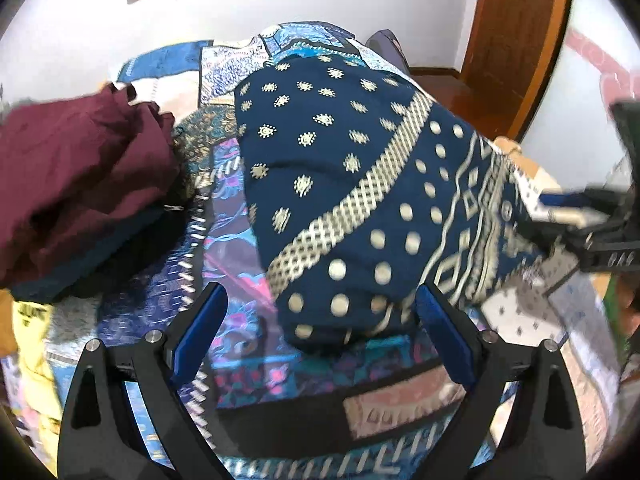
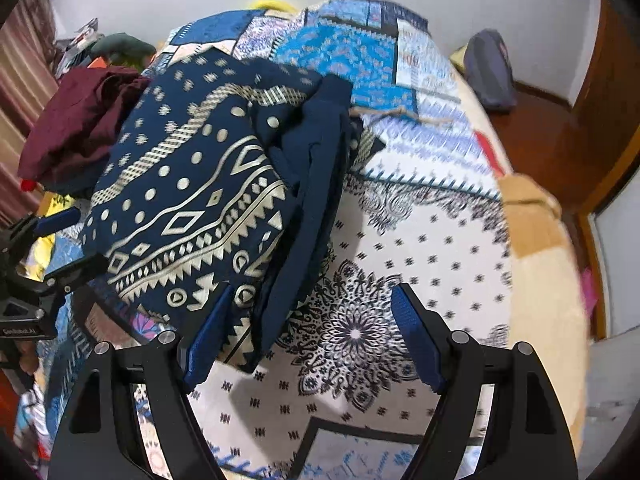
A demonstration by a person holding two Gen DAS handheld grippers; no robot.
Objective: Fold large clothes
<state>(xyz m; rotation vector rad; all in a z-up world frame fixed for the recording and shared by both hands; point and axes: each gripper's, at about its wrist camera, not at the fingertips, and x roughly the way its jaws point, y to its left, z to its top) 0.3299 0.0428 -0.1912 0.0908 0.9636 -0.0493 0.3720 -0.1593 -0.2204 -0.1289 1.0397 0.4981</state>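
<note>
Navy garment [image 1: 352,184] with cream dots, diamonds, zigzags; maroon cloth [image 1: 76,176]; blue-white patchwork bedspread [image 2: 420,240].

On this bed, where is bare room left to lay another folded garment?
Free: the white flower-print patch of the bedspread, between the navy patterned garment and the bed's right edge. Also the blue patchwork stretch beyond the garment. Crowded: the left side, where the maroon clothes pile lies beside the garment.

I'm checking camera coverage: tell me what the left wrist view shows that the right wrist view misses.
Left wrist only: the left gripper seen from behind, open, and the door frame.
Right wrist only: the right gripper open, and a grey bag on the floor.
Both: the navy patterned garment, the maroon cloth and the patchwork bedspread.
</note>
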